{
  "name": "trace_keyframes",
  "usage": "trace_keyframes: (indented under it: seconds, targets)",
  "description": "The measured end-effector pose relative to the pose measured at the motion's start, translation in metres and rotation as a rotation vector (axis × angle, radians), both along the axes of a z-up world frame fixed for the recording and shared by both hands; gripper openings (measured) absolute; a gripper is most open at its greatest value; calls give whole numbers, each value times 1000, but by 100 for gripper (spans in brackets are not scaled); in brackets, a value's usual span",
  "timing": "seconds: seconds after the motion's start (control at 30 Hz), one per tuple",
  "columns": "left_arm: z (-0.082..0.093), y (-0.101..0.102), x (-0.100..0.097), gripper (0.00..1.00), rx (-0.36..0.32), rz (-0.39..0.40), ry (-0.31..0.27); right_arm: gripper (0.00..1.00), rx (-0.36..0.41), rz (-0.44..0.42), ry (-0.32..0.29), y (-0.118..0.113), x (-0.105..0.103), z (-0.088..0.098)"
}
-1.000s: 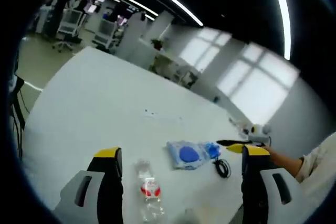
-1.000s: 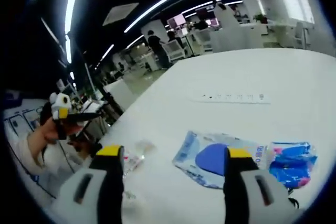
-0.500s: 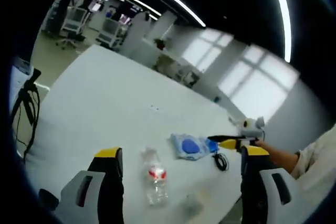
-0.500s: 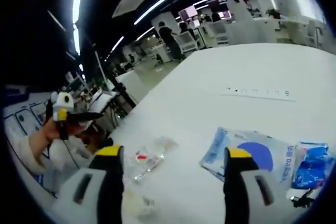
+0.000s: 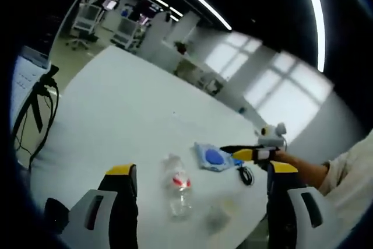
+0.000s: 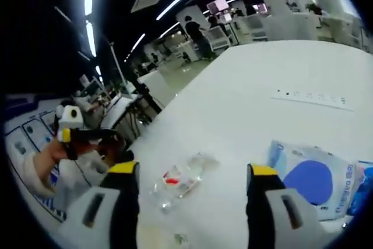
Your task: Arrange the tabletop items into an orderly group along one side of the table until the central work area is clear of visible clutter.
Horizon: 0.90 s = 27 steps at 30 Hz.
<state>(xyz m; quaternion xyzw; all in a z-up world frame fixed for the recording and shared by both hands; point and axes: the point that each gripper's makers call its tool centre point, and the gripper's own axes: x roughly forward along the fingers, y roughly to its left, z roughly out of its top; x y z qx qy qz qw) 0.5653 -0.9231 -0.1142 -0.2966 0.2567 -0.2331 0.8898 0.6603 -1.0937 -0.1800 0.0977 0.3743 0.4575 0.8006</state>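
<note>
A clear plastic bottle (image 5: 179, 189) with a red label lies on its side on the white table (image 5: 116, 115), ahead of my left gripper (image 5: 202, 169), which is open and holds nothing. Past it lie a blue-and-white pack (image 5: 213, 157) and a coiled black cable (image 5: 246, 175). A hand holds my right gripper (image 5: 242, 153) above the pack. In the right gripper view the bottle (image 6: 183, 180) lies between the wide-apart jaws of my right gripper (image 6: 193, 169), the pack (image 6: 312, 179) lies to the right, and my left gripper (image 6: 70, 135) is held at the far left.
A crumpled clear wrapper (image 5: 218, 217) lies near the table's front edge. A white power strip (image 6: 315, 96) lies farther out on the table (image 6: 245, 86). A tripod with cables (image 5: 41, 97) stands off the table's left side. Desks and chairs fill the room behind.
Both views have drawn back and swung, so the bottle now sits more central and the pack farther right. The things on the table have not moved. Both grippers stay open.
</note>
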Motion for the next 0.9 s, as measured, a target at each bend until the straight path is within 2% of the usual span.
trace_keyframes:
  seconds: [0.2,0.43,0.53,0.6,0.7,0.73,0.77,0.9]
  targets:
    - [-11,2,-10,89,-15,0,16,70,9,30,53,22,0,-20]
    - [-19,1,-17,89,-51,-5,26,66,55,24,156,46,4,-43]
    - [-21,1,-17,89,-64,6,25,64,78,5,216,54,8,-57]
    - [-23,0,-16,88,-75,7,22,61,107,-15,262,59,10,-62]
    - [-26,-1,-14,88,-81,6,25,60,136,-37,291,65,11,-66]
    - [-26,-2,-13,88,-86,2,26,58,156,-51,331,67,11,-68]
    - [-26,-3,-12,88,-92,0,23,57,167,-65,348,69,11,-68]
    - [-27,-9,-9,88,-105,-14,18,56,165,-76,363,72,12,-77]
